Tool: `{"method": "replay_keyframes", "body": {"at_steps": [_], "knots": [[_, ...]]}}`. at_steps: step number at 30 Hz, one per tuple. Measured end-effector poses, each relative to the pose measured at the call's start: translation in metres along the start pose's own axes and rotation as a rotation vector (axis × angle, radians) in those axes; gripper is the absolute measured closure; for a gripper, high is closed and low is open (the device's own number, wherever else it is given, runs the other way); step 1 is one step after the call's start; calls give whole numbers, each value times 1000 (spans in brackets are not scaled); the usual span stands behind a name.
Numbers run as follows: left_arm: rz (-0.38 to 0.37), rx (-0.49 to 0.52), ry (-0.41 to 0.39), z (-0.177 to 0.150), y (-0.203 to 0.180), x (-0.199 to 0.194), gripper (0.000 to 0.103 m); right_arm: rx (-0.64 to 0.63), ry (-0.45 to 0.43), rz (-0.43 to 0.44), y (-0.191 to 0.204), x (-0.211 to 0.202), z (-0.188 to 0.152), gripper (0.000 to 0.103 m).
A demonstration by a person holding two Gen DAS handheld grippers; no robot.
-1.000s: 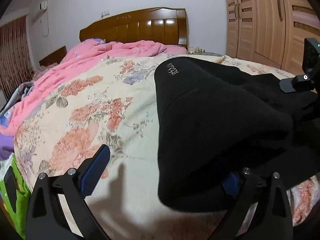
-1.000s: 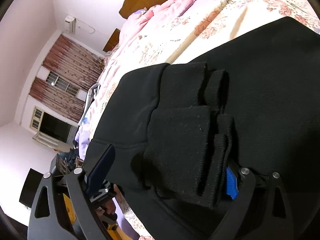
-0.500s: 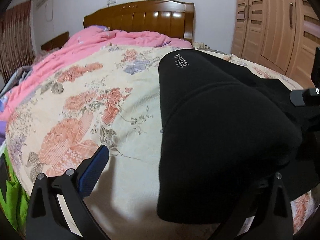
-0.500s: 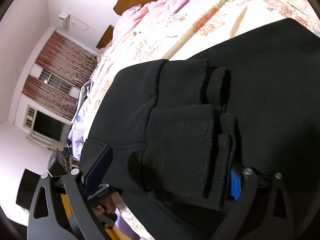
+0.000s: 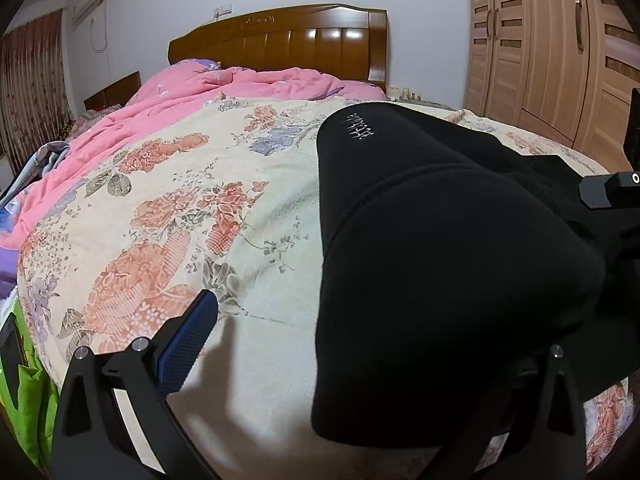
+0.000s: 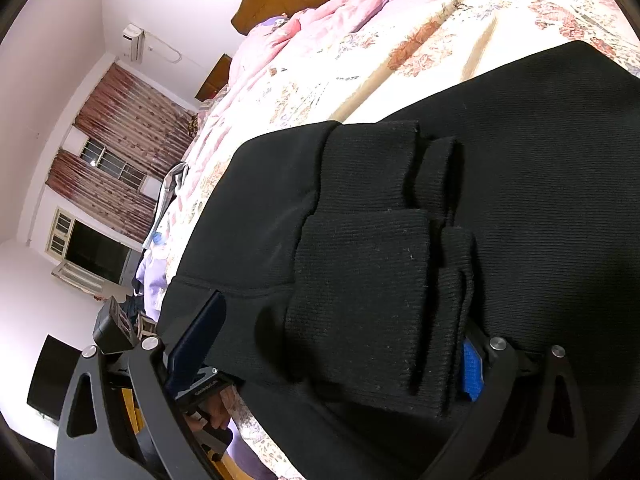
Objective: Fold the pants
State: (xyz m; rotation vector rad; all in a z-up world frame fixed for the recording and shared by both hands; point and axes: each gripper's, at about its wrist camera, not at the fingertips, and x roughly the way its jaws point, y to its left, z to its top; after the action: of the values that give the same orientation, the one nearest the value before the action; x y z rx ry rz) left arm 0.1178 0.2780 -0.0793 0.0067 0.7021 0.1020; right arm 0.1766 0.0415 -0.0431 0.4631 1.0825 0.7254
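One pair of black pants, lying on the floral bedspread of the bed, near its foot, already doubled over; two ribbed cuffs stacked on top. Left claw: fingers spread wide, one finger beside the fold and the other hidden under the cloth; gripping nothing that can be seen. Right claw: fingers wide apart either side of the cuff stack, not pinching it. Step in hand, as judged: carrying the fold over. Both claws should move together, edges kept level, cuffs kept square. Also present: one pink quilt, one wooden headboard, one wardrobe.
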Motion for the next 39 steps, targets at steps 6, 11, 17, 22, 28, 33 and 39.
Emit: {"method": "replay_keyframes", "body": {"at_steps": [6, 11, 17, 22, 28, 33, 39], "knots": [[1, 0, 0, 0, 0, 0, 2, 13, -13, -33, -4, -4, -1, 20], [-1, -2, 2, 0, 0, 0, 2, 33, -36, -76, -9, -8, -2, 41], [4, -13, 0, -2, 0, -1, 2, 5, -70, -116, -5, -11, -6, 69], [40, -47, -11, -4, 1, -3, 2, -48, -106, -135, 3, -12, -10, 75], [45, -89, 9, -3, 5, -2, 2, -108, -175, -123, 14, -26, -17, 81], [101, -49, 0, -3, -5, -11, 2, -172, -296, -116, 25, -67, -21, 83], [125, -3, -15, -6, -11, -15, 1, -82, -255, -153, -31, -84, -46, 83]]}}
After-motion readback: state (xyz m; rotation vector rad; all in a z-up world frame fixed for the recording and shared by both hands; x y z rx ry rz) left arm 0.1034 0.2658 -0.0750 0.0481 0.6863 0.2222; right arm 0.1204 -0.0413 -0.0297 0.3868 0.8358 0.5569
